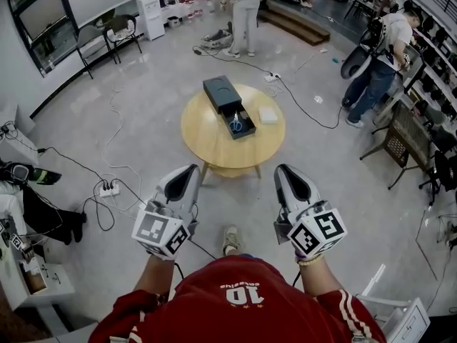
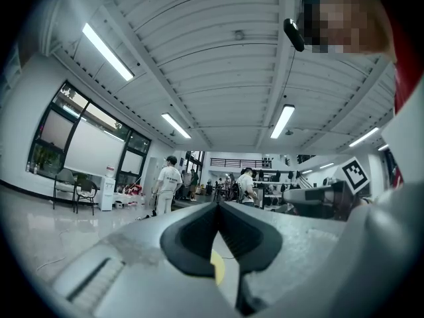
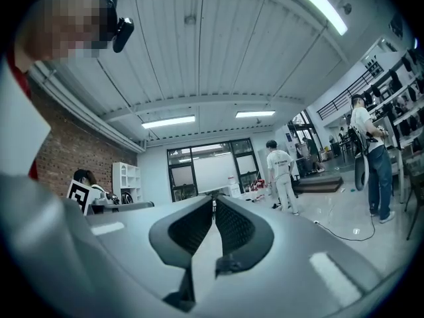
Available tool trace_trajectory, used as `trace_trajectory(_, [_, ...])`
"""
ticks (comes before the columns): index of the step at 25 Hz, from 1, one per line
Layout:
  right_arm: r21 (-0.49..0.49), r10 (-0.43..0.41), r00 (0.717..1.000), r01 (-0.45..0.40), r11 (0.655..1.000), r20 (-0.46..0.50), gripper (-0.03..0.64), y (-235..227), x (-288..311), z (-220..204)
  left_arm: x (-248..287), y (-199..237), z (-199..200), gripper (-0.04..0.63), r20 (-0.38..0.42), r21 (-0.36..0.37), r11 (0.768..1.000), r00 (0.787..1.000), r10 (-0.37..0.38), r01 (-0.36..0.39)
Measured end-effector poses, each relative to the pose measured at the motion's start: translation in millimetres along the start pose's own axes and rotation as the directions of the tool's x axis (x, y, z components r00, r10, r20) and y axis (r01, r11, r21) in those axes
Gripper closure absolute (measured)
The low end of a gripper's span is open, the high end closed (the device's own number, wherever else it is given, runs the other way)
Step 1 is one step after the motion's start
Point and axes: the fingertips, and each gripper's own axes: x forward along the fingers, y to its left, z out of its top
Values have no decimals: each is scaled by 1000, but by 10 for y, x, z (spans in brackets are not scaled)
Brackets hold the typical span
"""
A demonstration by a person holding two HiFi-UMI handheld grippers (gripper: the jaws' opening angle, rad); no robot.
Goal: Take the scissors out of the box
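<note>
A dark box [image 1: 227, 104] lies on the round wooden table [image 1: 207, 148], its drawer pulled out toward me. Blue-handled scissors [image 1: 235, 125] rest inside the open drawer. My left gripper [image 1: 191, 168] and right gripper [image 1: 283, 168] hover side by side near my body, short of the table's near edge and well apart from the box. Both point level. In the left gripper view the left gripper [image 2: 217, 204] has its jaws together with nothing between them. The right gripper [image 3: 213, 201] looks the same in the right gripper view. Neither gripper view shows the box or scissors.
A small white pad [image 1: 268, 114] lies on the table right of the box. Cables and a power strip [image 1: 108, 189] trail over the floor to the left. Two people [image 1: 246, 13] stand beyond the table and at the right. My foot [image 1: 230, 240] is between the grippers.
</note>
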Motion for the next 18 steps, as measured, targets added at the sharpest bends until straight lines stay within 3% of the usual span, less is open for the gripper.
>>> trace_trajectory(18, [33, 44, 999, -45, 998, 28, 621, -998, 1408, 219, 1526, 699, 188, 594, 9, 44, 999, 1000, -13, 13])
